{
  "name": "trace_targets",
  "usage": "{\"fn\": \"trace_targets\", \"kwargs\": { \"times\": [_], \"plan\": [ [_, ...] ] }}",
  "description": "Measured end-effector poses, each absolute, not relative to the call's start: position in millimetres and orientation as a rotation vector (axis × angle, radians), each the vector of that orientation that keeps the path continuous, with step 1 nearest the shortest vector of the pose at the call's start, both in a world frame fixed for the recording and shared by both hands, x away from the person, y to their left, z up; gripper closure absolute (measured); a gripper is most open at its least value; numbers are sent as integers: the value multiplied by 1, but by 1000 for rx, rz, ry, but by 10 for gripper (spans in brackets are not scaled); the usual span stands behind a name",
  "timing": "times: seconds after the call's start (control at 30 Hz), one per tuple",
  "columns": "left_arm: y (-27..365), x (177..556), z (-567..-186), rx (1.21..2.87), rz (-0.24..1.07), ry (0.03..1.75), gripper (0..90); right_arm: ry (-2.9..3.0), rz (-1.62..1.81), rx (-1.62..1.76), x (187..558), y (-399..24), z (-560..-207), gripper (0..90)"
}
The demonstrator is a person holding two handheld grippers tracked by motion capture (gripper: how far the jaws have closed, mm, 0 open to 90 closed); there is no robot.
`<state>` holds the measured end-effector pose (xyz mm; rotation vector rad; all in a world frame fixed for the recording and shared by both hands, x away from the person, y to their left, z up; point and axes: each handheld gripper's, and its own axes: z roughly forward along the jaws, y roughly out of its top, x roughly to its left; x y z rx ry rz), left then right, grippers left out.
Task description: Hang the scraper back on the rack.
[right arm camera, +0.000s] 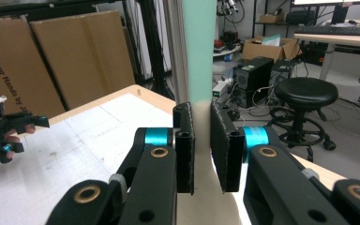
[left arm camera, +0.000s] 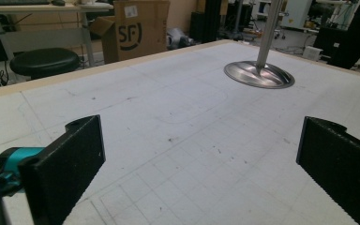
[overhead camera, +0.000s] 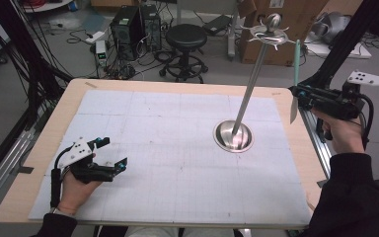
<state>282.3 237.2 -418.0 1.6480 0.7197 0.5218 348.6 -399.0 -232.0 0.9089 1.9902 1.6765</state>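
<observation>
The right tool (overhead camera: pixel 296 94) is clamped on a slim utensil (overhead camera: pixel 295 79) with a mint-green handle and a pale blade, its jaws narrow and pressing the flat of it where green meets cream, as the right gripper view (right arm camera: pixel 201 150) shows. The utensil stands upright at the right edge of the surface (overhead camera: pixel 39 148), near the steel stand (overhead camera: pixel 256 74) whose top ring carries small hooks. It looks light, stiff and smooth, so it may pivot between the pads; a hold on the broad flat near the handle's base seems steadiest. The left tool (overhead camera: pixel 113 153) rests wide and empty on the white mat (overhead camera: pixel 177 163), well apart.
</observation>
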Motion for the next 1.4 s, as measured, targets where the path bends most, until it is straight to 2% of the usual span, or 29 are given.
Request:
{"fn": "trace_targets", "kwargs": {
  "times": [0.8, 1.1, 1.4],
  "plan": [
    [237, 282, -418, 1651, 520, 718, 18, 1954, 1655, 901, 359, -375, -245, 784],
    [238, 281, -418, 1652, 520, 717, 18, 1895, 1641, 909, 345, -374, -253, 544],
    [237, 281, -418, 1648, 514, 714, 18, 1916, 1621, 913, 320, -359, -284, 174]
  ]
}}
